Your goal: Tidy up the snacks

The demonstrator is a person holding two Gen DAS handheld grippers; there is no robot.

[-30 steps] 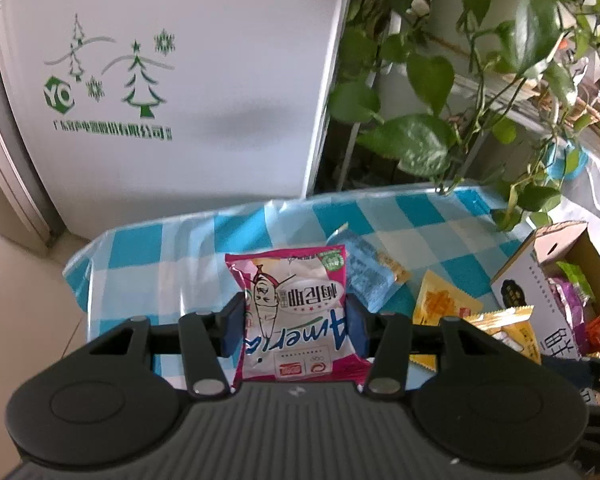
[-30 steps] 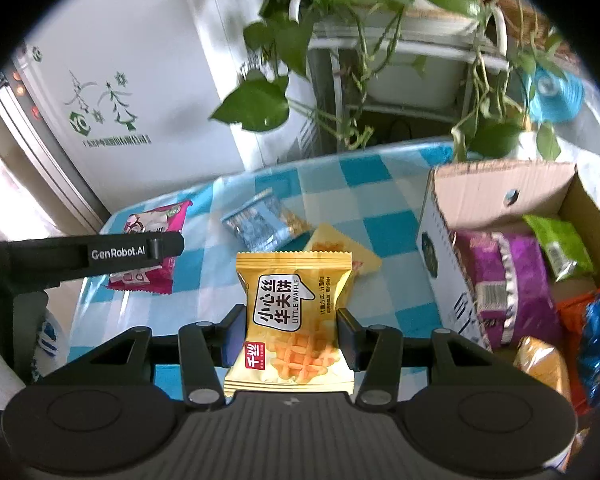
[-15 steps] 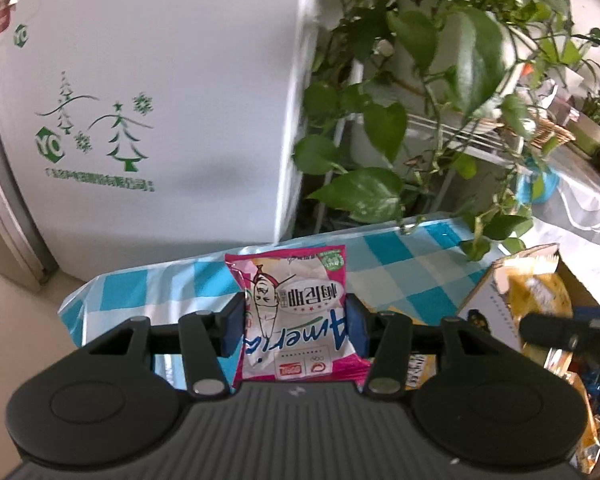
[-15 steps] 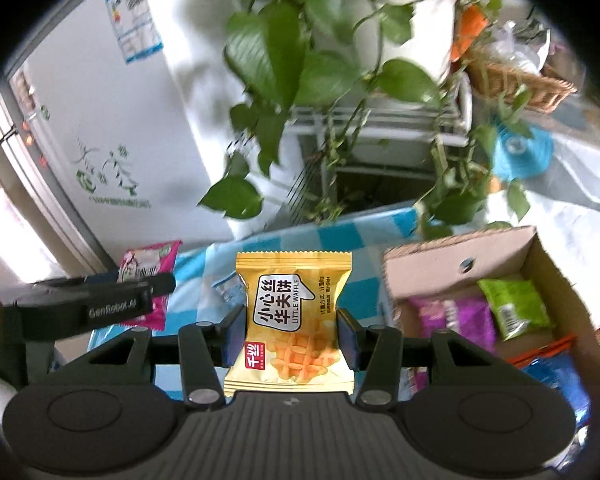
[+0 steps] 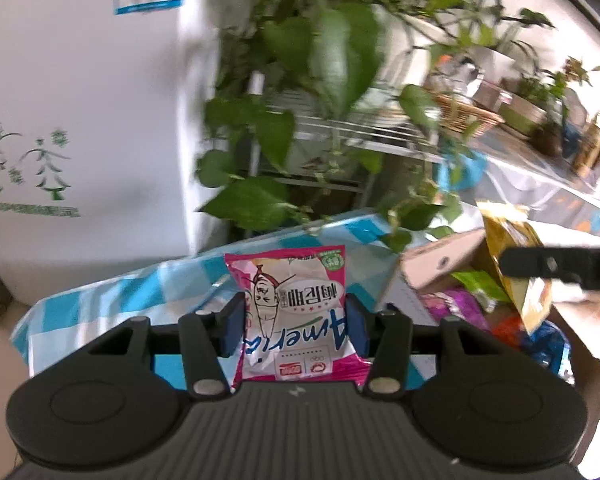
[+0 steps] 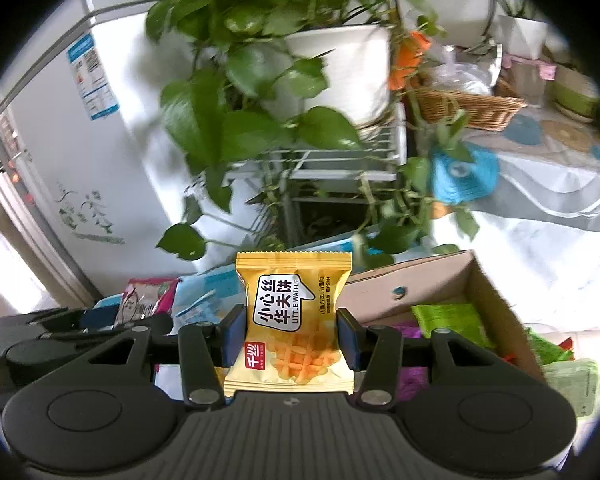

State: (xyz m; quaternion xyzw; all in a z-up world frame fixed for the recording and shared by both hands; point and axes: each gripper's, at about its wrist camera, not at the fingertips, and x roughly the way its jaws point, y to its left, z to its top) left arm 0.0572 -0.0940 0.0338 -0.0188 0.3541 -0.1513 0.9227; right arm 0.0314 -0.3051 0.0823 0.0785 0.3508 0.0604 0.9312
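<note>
My left gripper [image 5: 295, 330] is shut on a pink and white snack packet [image 5: 296, 316], held in the air above the blue-checked table [image 5: 132, 292]. My right gripper [image 6: 291, 338] is shut on a yellow Little Waffle packet [image 6: 294, 320], held up above the near edge of the cardboard box [image 6: 432, 276]. The box [image 5: 436, 260] holds a green packet [image 6: 448, 316], a purple packet [image 5: 456, 304] and other snacks. In the left wrist view the right gripper's finger [image 5: 560, 266] and the waffle packet [image 5: 516, 264] hang over the box. The left gripper shows at the left of the right wrist view [image 6: 100, 316].
A white fridge [image 5: 76, 120] stands behind the table at left. A leafy pot plant [image 6: 260, 80] on a white wire stand [image 6: 340, 168] overhangs the back of the table. A counter with a wicker basket [image 6: 468, 104] lies at right.
Both grippers have risen and swung right with their packets. The right gripper now hangs over the box. The loose packets on the table have dropped out of sight.
</note>
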